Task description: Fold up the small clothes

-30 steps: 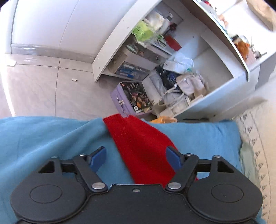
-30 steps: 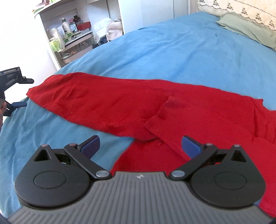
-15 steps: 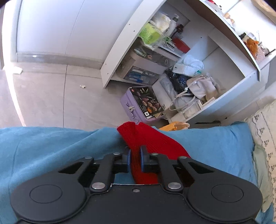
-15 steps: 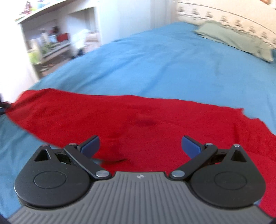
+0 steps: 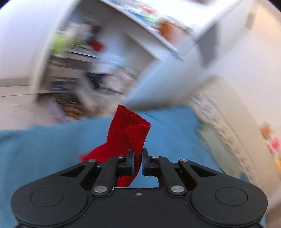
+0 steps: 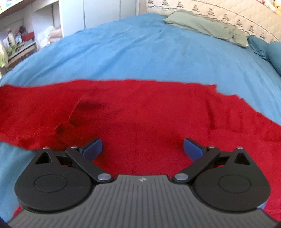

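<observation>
A red knit garment (image 6: 140, 112) lies spread on the blue bedsheet (image 6: 140, 52). My left gripper (image 5: 137, 156) is shut on the garment's sleeve end (image 5: 130, 129) and holds it lifted above the sheet, the cuff standing up folded. My right gripper (image 6: 142, 146) is open, low over the garment's body, with red cloth between its blue fingers (image 6: 93, 145).
A green pillow (image 6: 207, 26) and a patterned quilt (image 6: 228, 12) lie at the bed's far end. An open white shelf unit (image 5: 98, 57) with clutter stands beyond the bed edge, blurred. It also shows in the right wrist view (image 6: 21, 40).
My left gripper closed on the sleeve end and has lifted it, swinging right. My right gripper moved forward over the garment and stays open.
</observation>
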